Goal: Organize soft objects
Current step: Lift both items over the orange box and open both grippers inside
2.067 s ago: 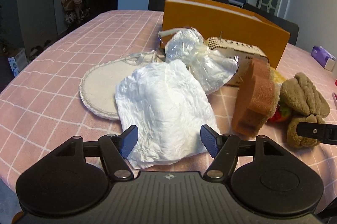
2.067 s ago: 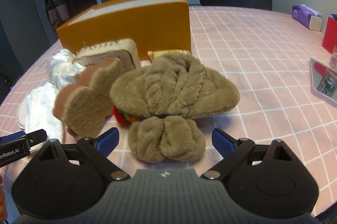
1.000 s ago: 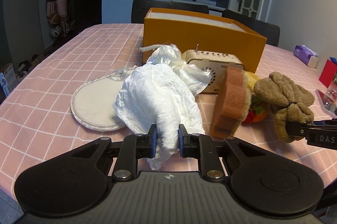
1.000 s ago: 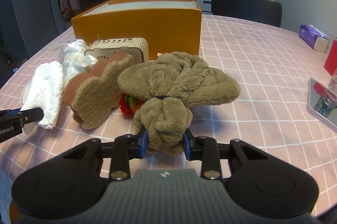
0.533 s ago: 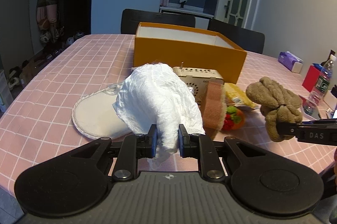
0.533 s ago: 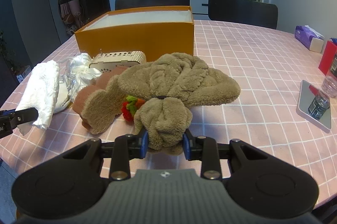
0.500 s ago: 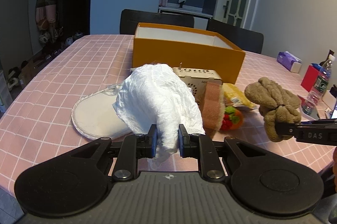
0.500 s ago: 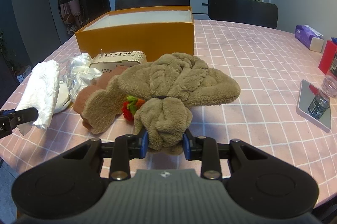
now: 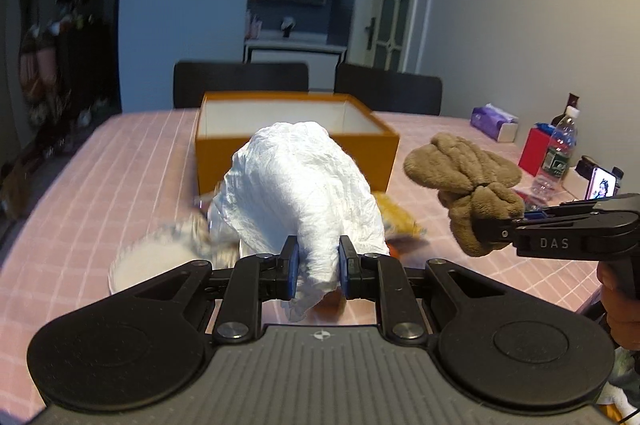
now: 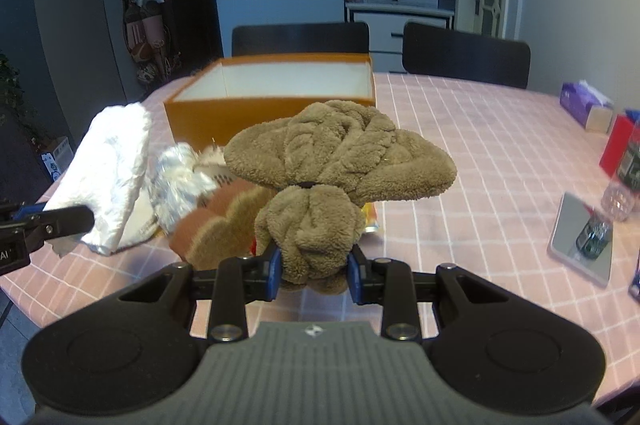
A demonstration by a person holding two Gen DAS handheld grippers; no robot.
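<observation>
My left gripper is shut on a crumpled white cloth, which hangs lifted above the table and also shows at the left of the right wrist view. My right gripper is shut on the lower lobe of a brown plush bow-shaped towel, also raised; the same towel shows at the right of the left wrist view. An open orange box with a white inside stands behind both on the pink checked table.
Under the lifted items lie a round white pad, a shiny plastic bag, a brown sponge-like piece and a perforated wooden box. A phone, a bottle, a red box and tissues sit at the right. Dark chairs stand behind.
Both grippers rose with their loads: the white cloth and the brown towel now hang higher above the table, and the orange box's inside shows more. Both grips stayed shut.
</observation>
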